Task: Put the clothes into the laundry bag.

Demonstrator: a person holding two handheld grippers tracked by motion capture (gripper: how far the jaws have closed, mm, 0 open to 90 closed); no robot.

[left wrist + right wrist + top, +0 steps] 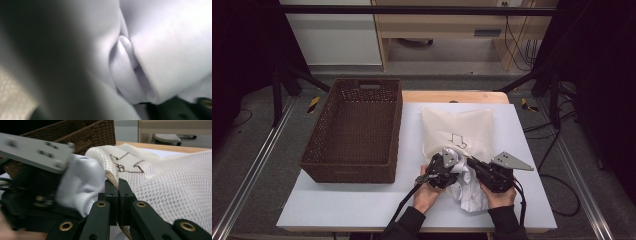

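High view: my left gripper (451, 165) and right gripper (476, 167) meet at the mesh bag's (457, 131) near edge, over crumpled white cloth (469, 192); bare table (362, 200) lies left; the wicker basket (354, 131) holds nothing.
Left gripper view: white cloth folds press close; I cannot tell my jaws' state.
Right gripper view: my right jaws are clamped on the bag's hem (113, 178).

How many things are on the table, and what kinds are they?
Brown wicker basket: 1
Cream mesh bag: 1
White cloth: 1
Hand-held grippers: 2, left gripper, right gripper
Total: 5
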